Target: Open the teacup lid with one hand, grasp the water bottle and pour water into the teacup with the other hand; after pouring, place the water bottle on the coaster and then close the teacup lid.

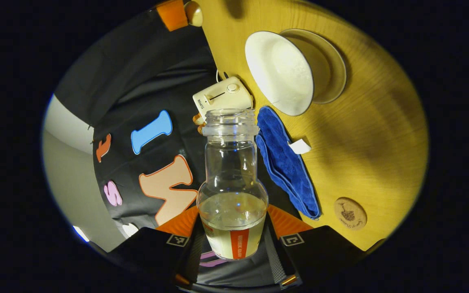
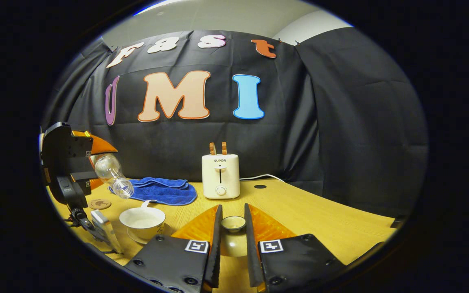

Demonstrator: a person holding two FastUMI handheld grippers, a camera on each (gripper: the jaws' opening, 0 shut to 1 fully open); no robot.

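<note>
— Clear plastic, that water bottle (image 1: 233, 187): where is it held?

— Between the two fingers of the left tongs (image 1: 234, 238), which press on its lower body from both sides. In the right gripper view the same bottle (image 2: 113, 176) is tilted, mouth down and toward the teacup (image 2: 143, 221). Some water sits in its wide lower part.

— And the teacup?

— Open, on its saucer (image 1: 327, 65) on the yellow wooden counter (image 1: 373, 138), white inside. From the left gripper view the cup (image 1: 280, 72) lies beyond the bottle's mouth, not directly under it.

— The lid?

— The right tongs (image 2: 233, 228) are closed narrowly on the lid (image 2: 233, 236), both fingers against it, well right of the cup. Whether it rests on the counter (image 2: 324, 219) I cannot tell.

— What else is on the counter?

— A blue cloth (image 1: 285, 162) lies just beside the cup, a white toaster (image 2: 220, 176) stands at the back by the black wall, and the round cork coaster (image 1: 350, 213) lies bare near the cloth's end.
</note>
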